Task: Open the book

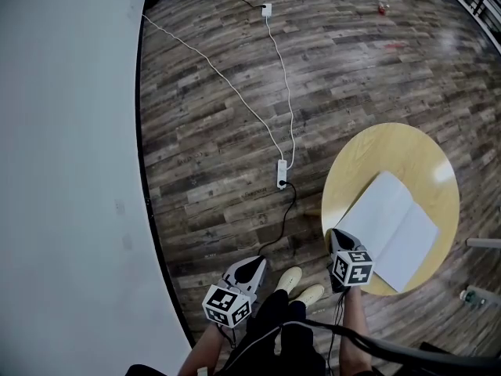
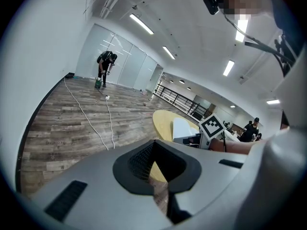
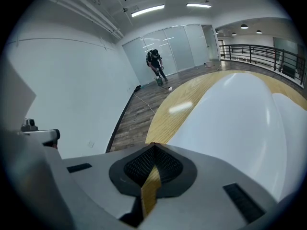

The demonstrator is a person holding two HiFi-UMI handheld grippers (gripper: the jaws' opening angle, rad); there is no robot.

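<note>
**Book found open; both claws closed and empty**

We find the book [image 1: 395,225] spread on the round worktop [image 1: 407,143], white pages up and the crease showing. The right claw [image 1: 338,240] is closed on nothing just beside its near corner. The left claw [image 1: 252,266], likewise closed, hangs over the floor [image 1: 219,131]. We advise pressing the pages flat without dragging them.

Grey hand-held grippers [image 1: 252,266] [image 1: 336,237] bear black-white marker cubes [image 1: 227,305] [image 1: 352,268].

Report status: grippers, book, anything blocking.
Left gripper shut, empty, off the table. Right gripper shut, empty, by near edge of book. Book lies open on table. Nothing in the way.
</note>
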